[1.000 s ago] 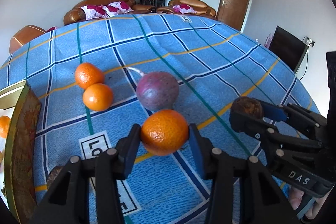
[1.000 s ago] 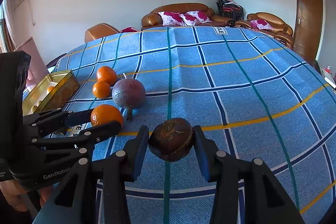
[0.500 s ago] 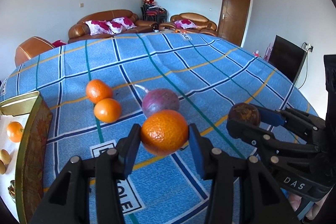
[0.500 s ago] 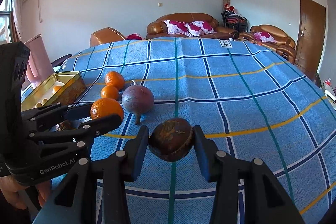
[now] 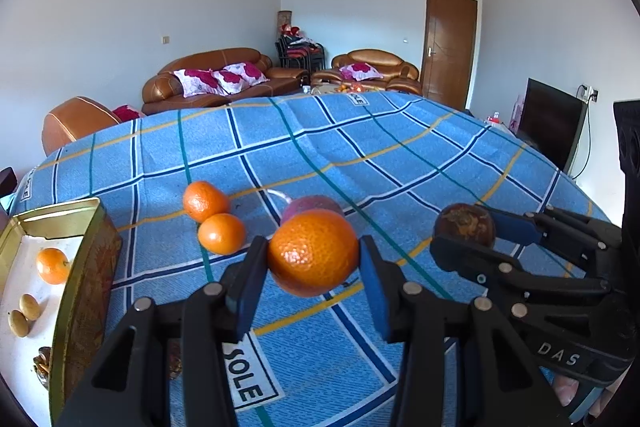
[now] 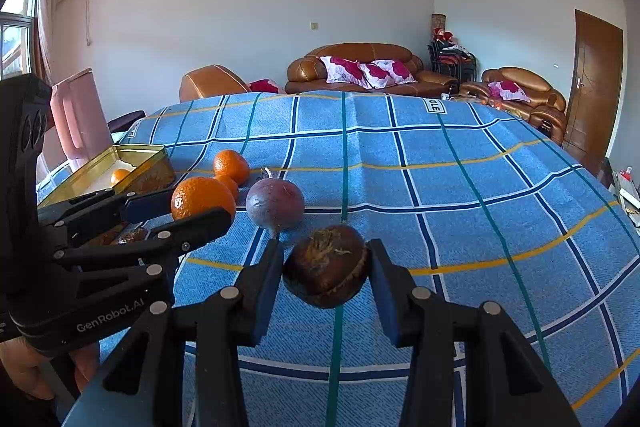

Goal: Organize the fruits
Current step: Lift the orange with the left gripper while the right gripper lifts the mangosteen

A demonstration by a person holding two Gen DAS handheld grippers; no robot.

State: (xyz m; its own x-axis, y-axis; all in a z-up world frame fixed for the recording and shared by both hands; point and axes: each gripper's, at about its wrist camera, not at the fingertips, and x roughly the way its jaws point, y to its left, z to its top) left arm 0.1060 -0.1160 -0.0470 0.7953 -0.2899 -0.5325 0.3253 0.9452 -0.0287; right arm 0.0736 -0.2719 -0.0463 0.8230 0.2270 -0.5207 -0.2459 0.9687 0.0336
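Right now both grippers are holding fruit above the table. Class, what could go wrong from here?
1. The orange is round and pinched only at its sides by the left gripper; it may slip and roll across the cloth.
2. The right gripper squeezes a dark brown fruit that might bruise.
3. The gold tin sits on the left, so the two grippers, already close together, could collide if both head there.
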